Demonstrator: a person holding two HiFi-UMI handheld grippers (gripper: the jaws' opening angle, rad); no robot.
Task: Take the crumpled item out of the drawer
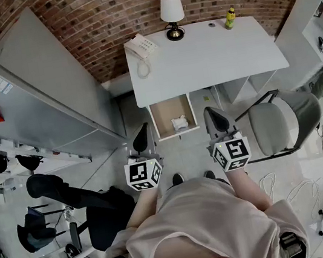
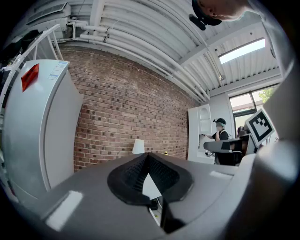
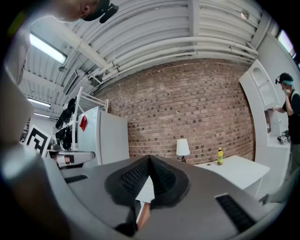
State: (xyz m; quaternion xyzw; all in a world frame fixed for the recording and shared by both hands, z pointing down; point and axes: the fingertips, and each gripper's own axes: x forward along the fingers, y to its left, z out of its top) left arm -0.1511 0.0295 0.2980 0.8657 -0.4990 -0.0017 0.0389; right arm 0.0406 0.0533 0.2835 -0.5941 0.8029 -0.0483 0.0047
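Head view: crumpled paper (image 1: 179, 123) lay in the open drawer (image 1: 162, 114), ahead and between left gripper (image 1: 143, 136) and right gripper (image 1: 215, 120); both had jaws closed, holding nothing.

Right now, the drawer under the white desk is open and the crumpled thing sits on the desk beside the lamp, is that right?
Not quite. The drawer is open, but the crumpled item lies inside it, not on the desk beside the lamp. The head view shows this.
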